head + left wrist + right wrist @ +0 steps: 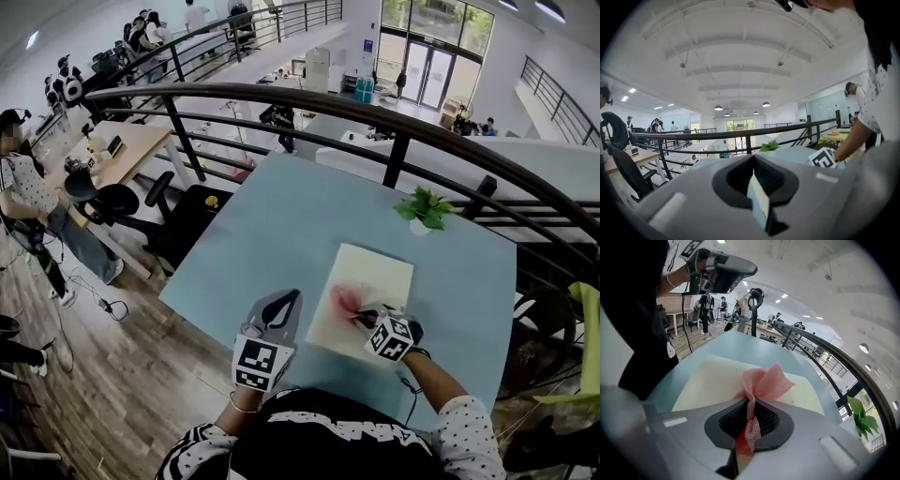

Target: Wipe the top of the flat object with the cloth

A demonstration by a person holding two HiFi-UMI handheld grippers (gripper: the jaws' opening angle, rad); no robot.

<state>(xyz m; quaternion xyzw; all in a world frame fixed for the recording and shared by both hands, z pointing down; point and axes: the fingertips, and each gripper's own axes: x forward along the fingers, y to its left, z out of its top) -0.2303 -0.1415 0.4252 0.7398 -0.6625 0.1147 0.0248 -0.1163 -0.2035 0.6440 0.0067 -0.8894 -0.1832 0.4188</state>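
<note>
A cream flat board lies on the light blue table, and it also fills the right gripper view. A pink mesh cloth rests bunched on the board's near half. My right gripper is shut on the cloth, whose twisted tail runs down between the jaws. My left gripper is held over the table just left of the board, shut with nothing in it. It also appears raised at the upper left of the right gripper view.
A small potted green plant stands beyond the board's far right corner. A curved black railing runs behind the table. Desks, office chairs and people are on the wooden floor to the left.
</note>
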